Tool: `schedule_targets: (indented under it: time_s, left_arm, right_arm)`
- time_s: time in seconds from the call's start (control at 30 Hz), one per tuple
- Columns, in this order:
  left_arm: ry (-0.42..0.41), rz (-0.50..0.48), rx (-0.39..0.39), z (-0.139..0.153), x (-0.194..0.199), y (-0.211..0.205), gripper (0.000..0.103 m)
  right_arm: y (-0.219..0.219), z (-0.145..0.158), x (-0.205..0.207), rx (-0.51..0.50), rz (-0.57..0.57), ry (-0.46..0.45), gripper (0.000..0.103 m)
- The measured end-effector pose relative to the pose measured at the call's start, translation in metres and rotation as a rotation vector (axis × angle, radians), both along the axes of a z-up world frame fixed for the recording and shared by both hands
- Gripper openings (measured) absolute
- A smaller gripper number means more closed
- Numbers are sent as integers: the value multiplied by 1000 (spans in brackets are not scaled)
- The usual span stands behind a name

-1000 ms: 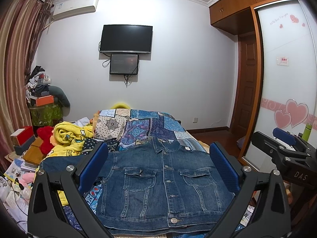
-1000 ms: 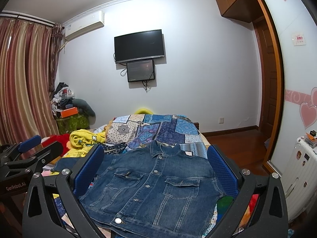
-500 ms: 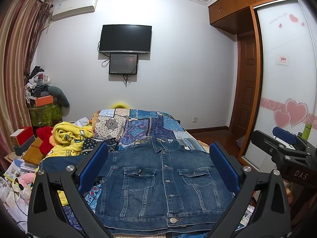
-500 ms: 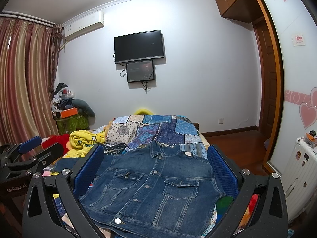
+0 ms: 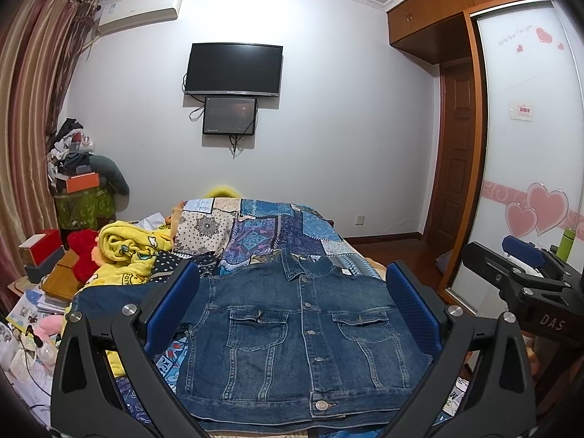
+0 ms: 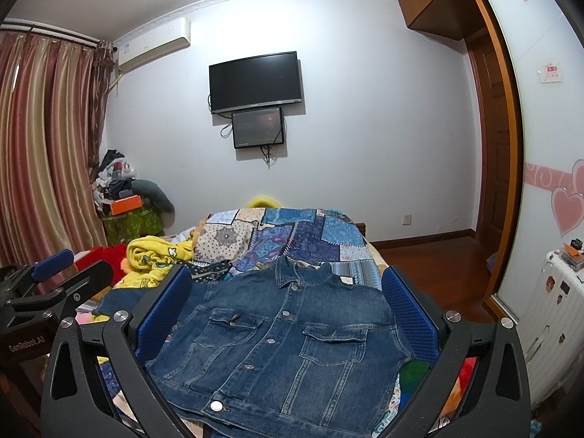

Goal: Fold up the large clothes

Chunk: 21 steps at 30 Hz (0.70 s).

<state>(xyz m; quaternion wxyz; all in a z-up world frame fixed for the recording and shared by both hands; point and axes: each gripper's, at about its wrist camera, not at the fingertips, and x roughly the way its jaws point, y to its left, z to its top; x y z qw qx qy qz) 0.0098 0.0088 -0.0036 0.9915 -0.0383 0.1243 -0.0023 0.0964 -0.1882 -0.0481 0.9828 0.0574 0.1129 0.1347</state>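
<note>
A blue denim jacket (image 5: 303, 335) lies buttoned and front up on the bed, collar toward the far wall; it also shows in the right wrist view (image 6: 288, 343). One sleeve (image 5: 113, 295) stretches out to the left. My left gripper (image 5: 292, 310) is open and empty, held above the jacket's near hem. My right gripper (image 6: 288, 310) is open and empty, also above the jacket. The right gripper shows at the right edge of the left wrist view (image 5: 525, 277), and the left gripper at the left edge of the right wrist view (image 6: 54, 284).
A patchwork quilt (image 5: 266, 233) covers the bed beyond the jacket. A yellow blanket (image 5: 127, 244) and red plush toy (image 5: 84, 252) lie at the left. Boxes and clutter (image 5: 40, 266) stand beside the bed. A white suitcase (image 6: 551, 314) stands at the right, by the wardrobe door (image 5: 529, 146).
</note>
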Motion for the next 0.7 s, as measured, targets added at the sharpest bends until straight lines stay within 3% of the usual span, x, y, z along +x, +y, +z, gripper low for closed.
schedule_targets:
  time_s: [0.33, 0.7]
  left_arm:
    - [29, 9, -27, -7, 17, 14, 103]
    - [122, 77, -95, -32, 69, 64, 103]
  right_arm:
    - [11, -9, 15, -28, -2, 39, 103]
    - [33, -27, 60, -72, 10, 144, 103]
